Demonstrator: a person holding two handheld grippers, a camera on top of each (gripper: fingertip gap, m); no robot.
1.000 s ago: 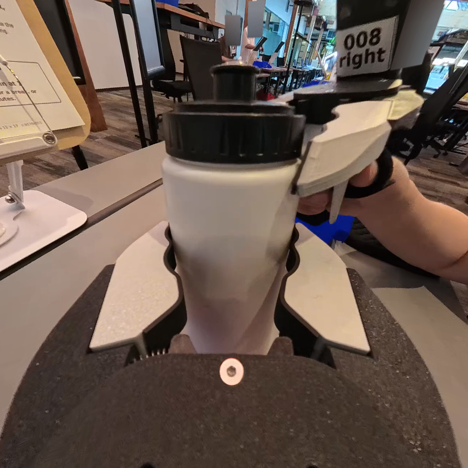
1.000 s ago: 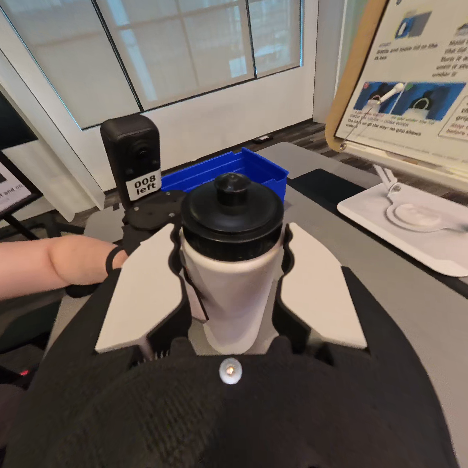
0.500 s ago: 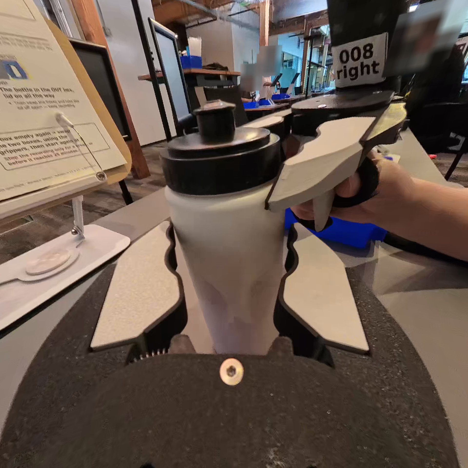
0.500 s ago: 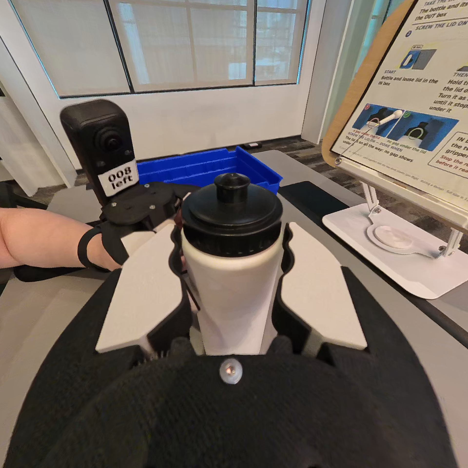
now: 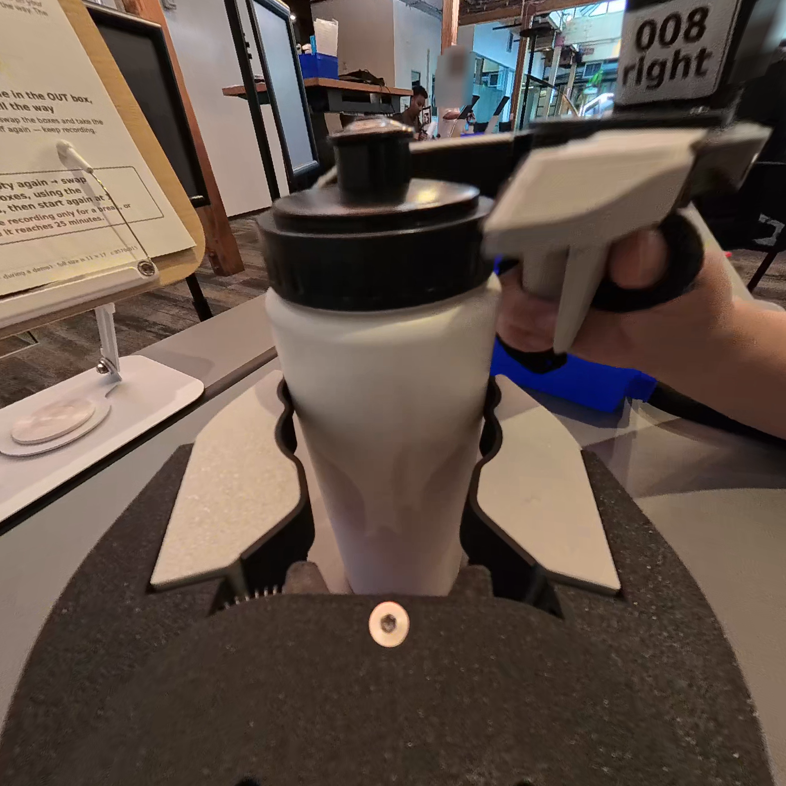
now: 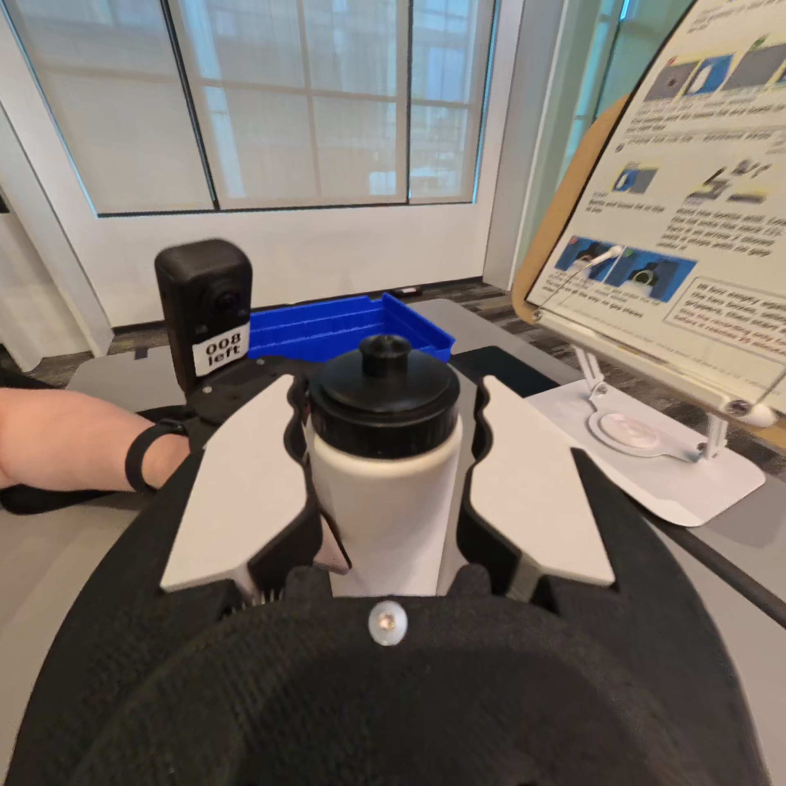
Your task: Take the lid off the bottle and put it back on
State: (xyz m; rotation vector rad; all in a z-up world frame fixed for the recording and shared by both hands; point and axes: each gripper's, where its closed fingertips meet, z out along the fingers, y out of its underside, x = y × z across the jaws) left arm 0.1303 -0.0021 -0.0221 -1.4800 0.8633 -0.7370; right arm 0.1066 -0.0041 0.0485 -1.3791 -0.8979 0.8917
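Jaws of the left gripper (image 5: 388, 429) clamp the bottle (image 5: 385, 425); right gripper (image 6: 385, 421) brackets the lid (image 6: 385, 404), contact unclear.

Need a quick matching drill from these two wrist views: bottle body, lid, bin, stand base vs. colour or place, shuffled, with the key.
Column 1
1. bottle body
2. lid
3. bin
4. stand base

Column 2
A. blue, on the table behind the bottle
B. black, sitting on the bottle's neck
C. white, between the left gripper fingers
D. white flat plate under the instruction board

Pairs: 1-C, 2-B, 3-A, 4-D
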